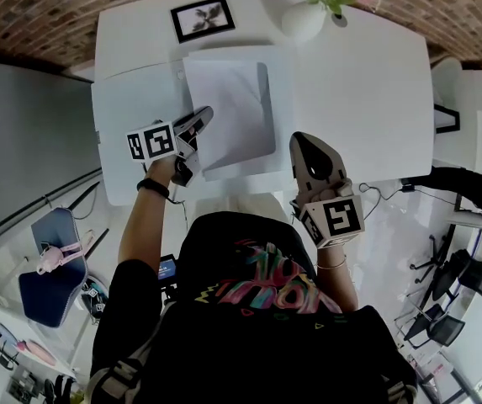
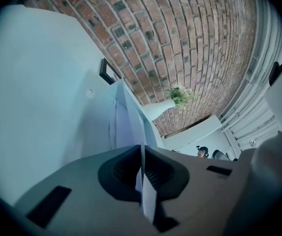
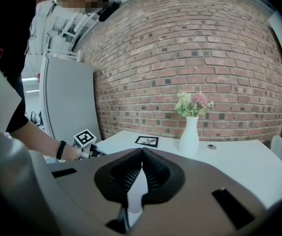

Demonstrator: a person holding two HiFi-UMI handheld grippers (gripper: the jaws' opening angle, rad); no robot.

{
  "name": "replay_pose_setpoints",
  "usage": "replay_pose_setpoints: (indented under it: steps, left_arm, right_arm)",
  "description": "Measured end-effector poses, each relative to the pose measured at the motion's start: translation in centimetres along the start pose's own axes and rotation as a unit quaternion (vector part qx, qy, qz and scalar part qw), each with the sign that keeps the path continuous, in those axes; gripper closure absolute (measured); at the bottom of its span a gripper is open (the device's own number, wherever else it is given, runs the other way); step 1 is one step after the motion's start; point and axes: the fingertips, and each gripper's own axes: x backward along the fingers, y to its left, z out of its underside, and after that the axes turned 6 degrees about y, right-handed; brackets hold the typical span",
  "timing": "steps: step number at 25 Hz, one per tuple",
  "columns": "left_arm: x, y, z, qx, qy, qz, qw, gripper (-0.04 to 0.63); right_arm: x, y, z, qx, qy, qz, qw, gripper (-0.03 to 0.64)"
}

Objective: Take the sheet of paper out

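Note:
A white sheet of paper [image 1: 234,108] lies partly lifted over a larger white folder [image 1: 281,67] on the white table [image 1: 367,91]. My left gripper [image 1: 204,116] is shut on the sheet's left edge. In the left gripper view the sheet [image 2: 127,117] runs edge-on out of the closed jaws [image 2: 141,149]. My right gripper [image 1: 311,147] hovers at the table's front edge, to the right of the folder, apart from the sheet. In the right gripper view its jaws [image 3: 141,152] meet with nothing between them.
A black picture frame [image 1: 203,18] and a white vase with flowers [image 1: 304,19] stand at the table's far side, behind the folder. The vase [image 3: 189,134] and frame [image 3: 147,141] also show in the right gripper view. A brick wall backs the table.

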Motion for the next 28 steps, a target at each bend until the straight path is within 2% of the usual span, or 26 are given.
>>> replay_pose_setpoints:
  steps: [12,17,22,28]
  left_arm:
    - [9.2,-0.4,-0.6,-0.001,-0.083,-0.044,0.9956,0.572]
    - [13.4,-0.9,-0.3,-0.01,-0.124,-0.062,0.9903,0.572]
    - [17.1,-2.6,0.1,-0.033,-0.15,-0.075,0.9852,0.572]
    - [19.3,-6.6,-0.5,-0.087,-0.185,-0.07,0.9763,0.572]
  right_arm:
    - [0.4,2.9,-2.8,0.029,-0.035,-0.042,0.998,0.595]
    - [0.6,4.6,-2.2,0.059,-0.003,-0.065,0.996,0.597]
    - [1.4,6.1,-3.6,0.078,-0.025,-0.078,0.994,0.597]
    - [2.3,6.4,-5.1,0.089,-0.064,-0.08,0.991,0.597]
